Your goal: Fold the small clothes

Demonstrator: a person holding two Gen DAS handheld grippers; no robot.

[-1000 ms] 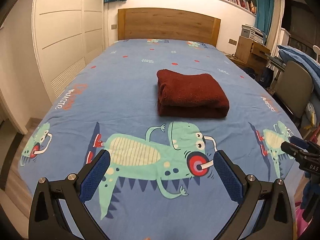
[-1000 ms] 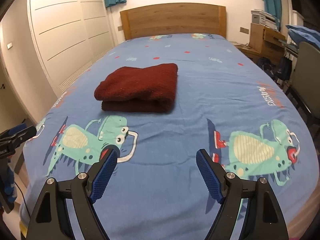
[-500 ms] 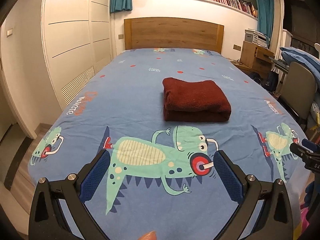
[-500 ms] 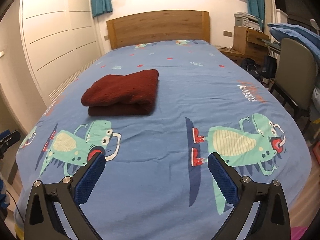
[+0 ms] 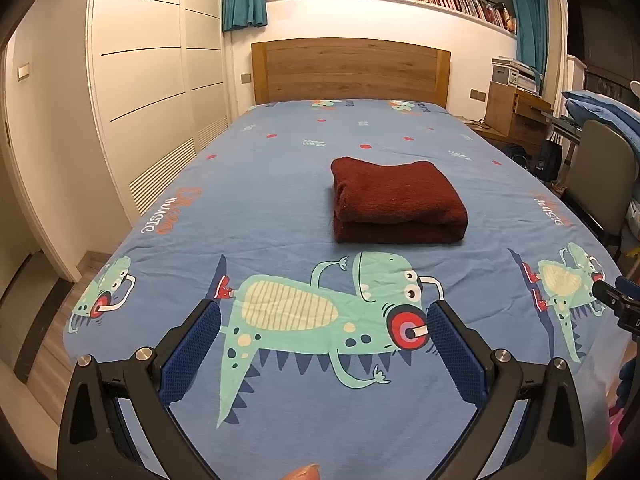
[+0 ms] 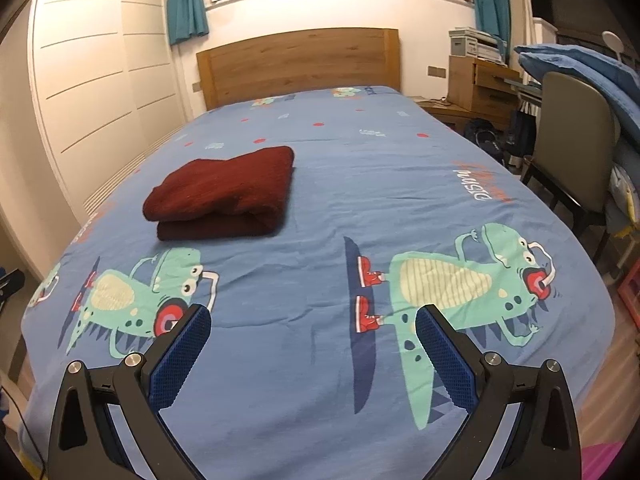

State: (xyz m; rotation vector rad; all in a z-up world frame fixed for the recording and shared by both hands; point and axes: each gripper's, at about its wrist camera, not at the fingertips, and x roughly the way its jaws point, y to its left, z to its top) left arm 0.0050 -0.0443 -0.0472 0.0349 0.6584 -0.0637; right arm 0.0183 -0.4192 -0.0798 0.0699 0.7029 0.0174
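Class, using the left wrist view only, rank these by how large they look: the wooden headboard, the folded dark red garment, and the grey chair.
1. Wooden headboard, widest in the picture.
2. Folded dark red garment, though it lies nearer the camera, which inflates it.
3. Grey chair, partly cut off near the edge, so its rank is unsure.

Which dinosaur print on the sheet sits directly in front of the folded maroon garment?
The middle dinosaur, just below the folded maroon garment; the left-edge print and the right-edge print lie off to the sides.

A dark red garment (image 5: 398, 200) lies folded on the bed.
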